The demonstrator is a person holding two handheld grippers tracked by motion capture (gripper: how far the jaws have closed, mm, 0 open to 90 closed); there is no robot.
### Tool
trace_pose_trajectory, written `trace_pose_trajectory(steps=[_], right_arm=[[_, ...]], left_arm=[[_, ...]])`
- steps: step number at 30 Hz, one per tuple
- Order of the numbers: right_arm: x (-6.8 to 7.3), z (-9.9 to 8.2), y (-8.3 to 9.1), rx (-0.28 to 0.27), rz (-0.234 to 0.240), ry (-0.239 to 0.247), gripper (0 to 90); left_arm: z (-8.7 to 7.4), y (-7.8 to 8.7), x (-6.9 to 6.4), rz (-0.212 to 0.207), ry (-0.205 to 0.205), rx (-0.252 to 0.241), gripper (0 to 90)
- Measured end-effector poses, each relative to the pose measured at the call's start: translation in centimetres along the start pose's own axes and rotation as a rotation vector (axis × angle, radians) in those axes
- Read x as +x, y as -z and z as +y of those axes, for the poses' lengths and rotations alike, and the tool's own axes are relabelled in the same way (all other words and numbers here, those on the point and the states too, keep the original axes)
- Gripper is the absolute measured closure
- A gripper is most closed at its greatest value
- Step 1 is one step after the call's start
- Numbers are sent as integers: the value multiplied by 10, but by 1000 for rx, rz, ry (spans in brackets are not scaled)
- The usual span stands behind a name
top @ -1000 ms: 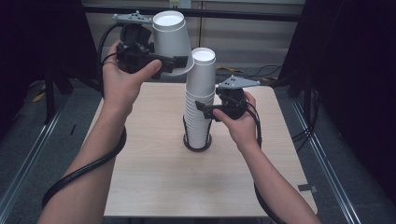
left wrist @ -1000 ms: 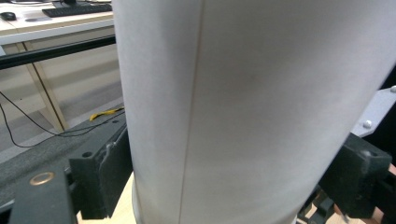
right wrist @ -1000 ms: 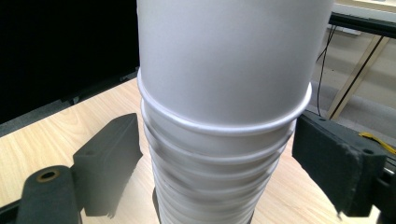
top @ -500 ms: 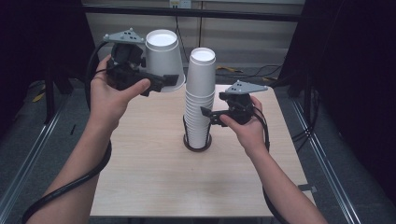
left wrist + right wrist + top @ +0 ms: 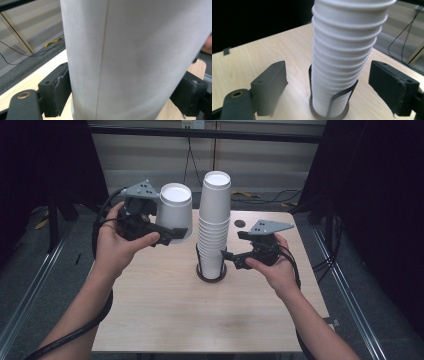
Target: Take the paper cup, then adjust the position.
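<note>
Left jaws: closed on the lower wall of a single white paper cup (image 5: 130, 57), one black pad pressed to each side; they have just been closing further, the cup between them
Left gripper (image 5: 175, 234): held in the left hand (image 5: 117, 245) at about 10 o'clock from the table's middle in the high view, grey three-cornered plate on top, cable trailing down past the forearm
Held cup: upright, mouth up, clear of the wooden table (image 5: 165, 320), just beside the stack at its 9 o'clock, apart from it; its rim sits lower than the stack's top
Right jaws: wide open, gripping nothing; in the right gripper view the pads stand at 8 o'clock and 4 o'clock of the stack, neither touching it
Right gripper (image 5: 229, 259): held in the right hand (image 5: 272, 267) at 3 o'clock of the stack in the high view, pointing at its lower part, grey plate on top
Cup stack (image 5: 214, 220): tall column of nested white paper cups, upright, near the table's middle, slightly towards 12 o'clock
Stack holder (image 5: 342, 96): black ring base with thin upright arms around the lowest cups, standing on the table
Table: pale wood grain, small dark round mark (image 5: 240, 223) at 1 o'clock of the stack
Surroundings: grey floor with cables at 12 o'clock beyond the far table edge, dark curtains at 9 and 3 o'clock
</note>
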State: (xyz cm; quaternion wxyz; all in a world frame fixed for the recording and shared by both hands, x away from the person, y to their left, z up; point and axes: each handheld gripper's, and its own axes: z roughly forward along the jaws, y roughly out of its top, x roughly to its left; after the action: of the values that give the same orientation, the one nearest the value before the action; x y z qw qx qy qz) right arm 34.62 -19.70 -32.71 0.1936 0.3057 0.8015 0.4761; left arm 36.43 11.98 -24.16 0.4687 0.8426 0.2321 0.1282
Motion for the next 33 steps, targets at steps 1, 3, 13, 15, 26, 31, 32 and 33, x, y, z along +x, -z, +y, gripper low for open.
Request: trace_pose_trajectory(steps=[1,3,13,15,26,31,32,33], right_arm=[[1,-2,1,8,6,4,147],[1,-6,3,-2,30,-8,146],[5,-20,8,9,92,29,142],[6,-23,9,19,102,39,142],[11,-35,9,50,142,61,141],[12,-38,11,60,168,77,141],[12,-39,11,63,168,79,141],[12,-40,11,66,169,79,142]], left_arm=[[-2,-1,-1,-7,-7,10,151],[-7,-4,-3,-14,-16,29,151],[-29,-17,-13,-46,-49,108,152],[-34,-20,-15,-44,-67,138,152],[-50,-37,-27,-72,-100,218,152],[-54,-46,-30,-95,-122,257,152],[-55,-47,-31,-97,-126,264,152],[-55,-50,-33,-94,-129,275,152]])
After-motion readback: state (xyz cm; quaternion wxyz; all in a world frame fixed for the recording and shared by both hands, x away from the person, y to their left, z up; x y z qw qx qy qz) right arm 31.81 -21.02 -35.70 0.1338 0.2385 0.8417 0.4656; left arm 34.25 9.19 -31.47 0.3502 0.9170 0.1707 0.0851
